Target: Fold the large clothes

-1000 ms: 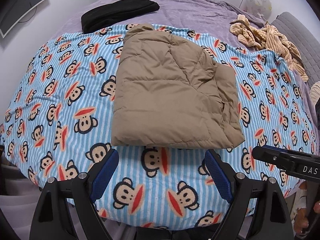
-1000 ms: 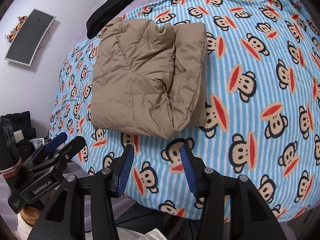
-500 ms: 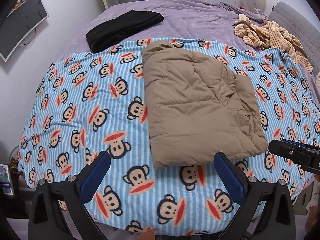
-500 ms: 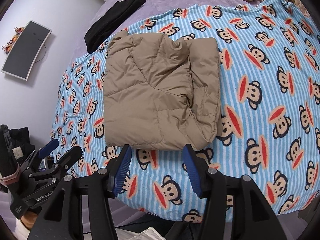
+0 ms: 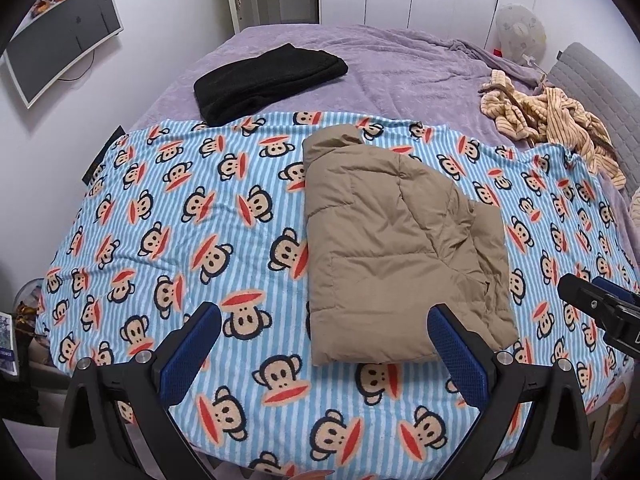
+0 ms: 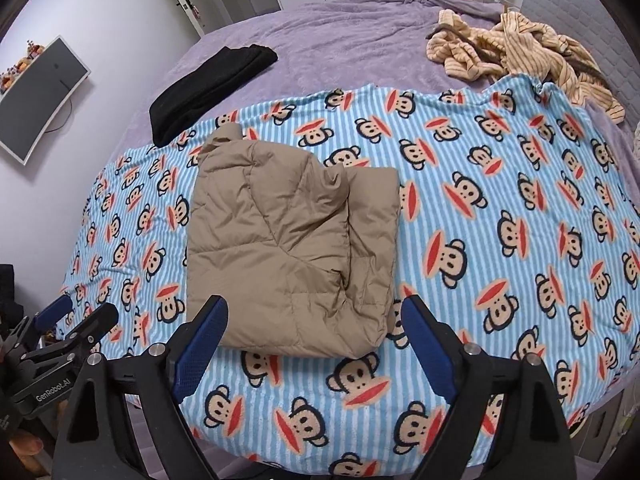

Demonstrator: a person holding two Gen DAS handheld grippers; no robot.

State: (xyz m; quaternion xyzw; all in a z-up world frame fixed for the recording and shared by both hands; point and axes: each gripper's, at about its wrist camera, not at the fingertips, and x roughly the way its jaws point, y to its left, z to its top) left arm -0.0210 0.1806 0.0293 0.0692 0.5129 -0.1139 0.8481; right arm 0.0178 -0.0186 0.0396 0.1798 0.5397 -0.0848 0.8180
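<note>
Now, from the closest things to the farthest ones:

Left gripper (image 5: 324,340): its jaws are wide apart and hold nothing. It hangs above the near edge of the bed, with only blanket between the blue pads.

Right gripper (image 6: 314,328): its jaws are opening, and no cloth is pinched between them. The near corner of the jacket only shows in the gap, lying flat below.

Monkey blanket (image 5: 192,240): blue stripes and monkey faces, spread over the near part of the bed. It looks fairly smooth.

Tan puffy jacket (image 5: 392,248): this is the big thing to fold. It lies on the blanket in a neat block, just past both grippers and touching neither. One side has an extra flap lying on top, and the far end has a rounded bump — maybe the collar or hood.

How to do this step well: I think the fold is about done, so letting go cleanly matters most. Keep both grippers clear of the puffy cloth so it does not spring open. If it puffs up, press it flat gently.

Black folded cloth (image 5: 268,76): on the purple cover, well past the jacket — it looks folded already.

Striped yellow clothes (image 6: 516,52): a messy heap at the far side, probably next.
</note>
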